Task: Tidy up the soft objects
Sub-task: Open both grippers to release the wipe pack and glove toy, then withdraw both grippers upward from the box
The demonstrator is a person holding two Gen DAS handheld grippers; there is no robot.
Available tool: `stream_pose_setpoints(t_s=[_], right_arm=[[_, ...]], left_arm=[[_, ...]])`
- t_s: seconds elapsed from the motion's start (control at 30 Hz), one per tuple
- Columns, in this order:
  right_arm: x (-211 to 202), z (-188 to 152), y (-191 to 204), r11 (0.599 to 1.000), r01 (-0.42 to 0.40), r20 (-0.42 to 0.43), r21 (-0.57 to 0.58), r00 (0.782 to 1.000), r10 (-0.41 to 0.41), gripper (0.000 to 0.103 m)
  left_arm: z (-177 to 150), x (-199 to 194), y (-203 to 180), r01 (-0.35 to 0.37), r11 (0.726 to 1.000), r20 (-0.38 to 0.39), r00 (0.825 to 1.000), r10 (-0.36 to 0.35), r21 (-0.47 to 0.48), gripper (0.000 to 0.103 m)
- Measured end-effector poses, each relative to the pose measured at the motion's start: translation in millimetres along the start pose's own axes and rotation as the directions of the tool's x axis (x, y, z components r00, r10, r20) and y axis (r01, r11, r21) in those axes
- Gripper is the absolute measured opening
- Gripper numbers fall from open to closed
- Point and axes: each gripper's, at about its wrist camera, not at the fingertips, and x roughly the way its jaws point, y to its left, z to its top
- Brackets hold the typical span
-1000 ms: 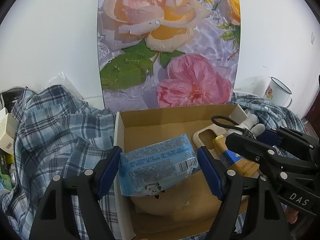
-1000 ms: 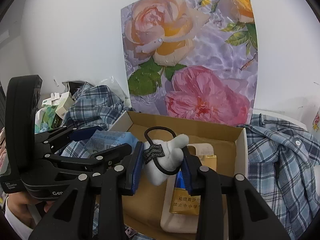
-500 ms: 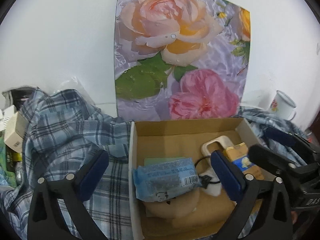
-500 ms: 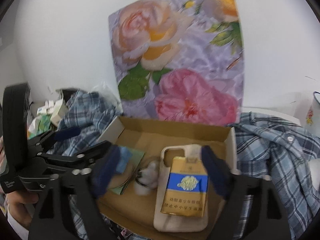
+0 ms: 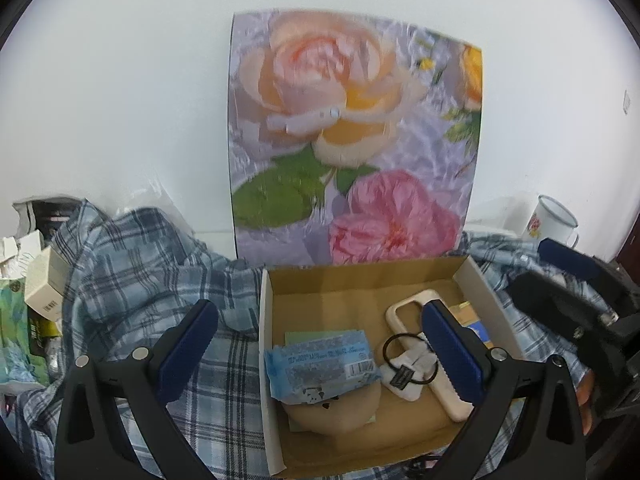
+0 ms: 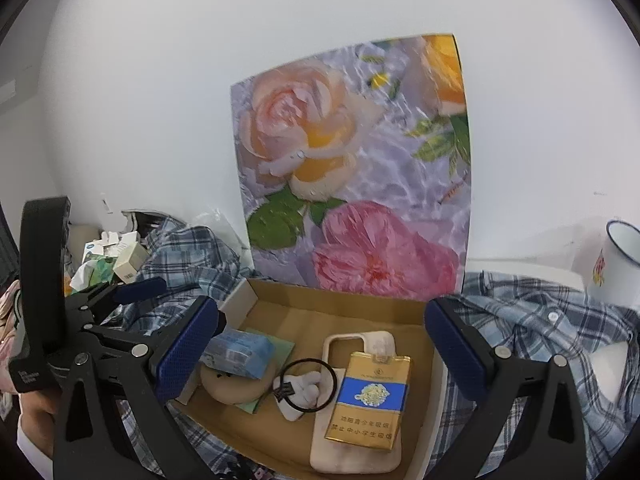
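Observation:
An open cardboard box (image 5: 264, 320) holds a blue wet-wipe pack (image 5: 320, 364) lying on a tan round cushion (image 5: 332, 412). Beside them are a white plush hair tie (image 5: 408, 372) with a black elastic ring and a beige phone case (image 5: 404, 308). A gold and blue cigarette pack (image 6: 368, 400) rests on the phone case (image 6: 352, 452). My left gripper (image 5: 318, 316) hovers open above the box, touching nothing. The jaws of my right gripper (image 6: 322, 312) are opening wide above the hair tie (image 6: 304, 390), with nothing between them.
A blue plaid shirt (image 5: 132, 280) is heaped on both sides of the box. A floral board (image 5: 352, 140) leans on the white wall behind. An enamel mug (image 6: 616, 268) stands far right. Small cartons and wrappers (image 5: 36, 292) crowd the far left.
Both grippers opened and rose. The left let go of the wipe pack, which now lies on the tan cushion. The right let go of the hair tie, now beside the phone case.

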Motion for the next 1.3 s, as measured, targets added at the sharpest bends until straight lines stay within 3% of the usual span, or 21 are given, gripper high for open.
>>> stream_pose_setpoints(t_s=[0.53, 0.8, 1.1, 1.3], right_arm=[[-43, 26, 23, 0.999, -0.011, 0.077, -0.036, 0.997, 0.013, 0.103], [-72, 37, 36, 0.998, -0.016, 0.13, -0.06, 0.991, 0.024, 0.103], [-92, 45, 46, 0.994, 0.002, 0.142, -0.106, 0.99, 0.013, 0.103], [-115, 52, 47, 0.995, 0.006, 0.173, -0.102, 0.985, 0.012, 0.103]], left_arm=[[22, -53, -3, 0.029, 1.0, 0.094, 0.995, -0.029, 0.0, 0.103], [31, -91, -4, 0.03, 1.0, 0.184, 0.983, -0.028, -0.005, 0.103], [35, -114, -4, 0.036, 0.999, 0.226, 0.974, -0.037, 0.01, 0.103], [37, -127, -6, 0.064, 0.998, 0.21, 0.975, -0.068, 0.027, 0.103]])
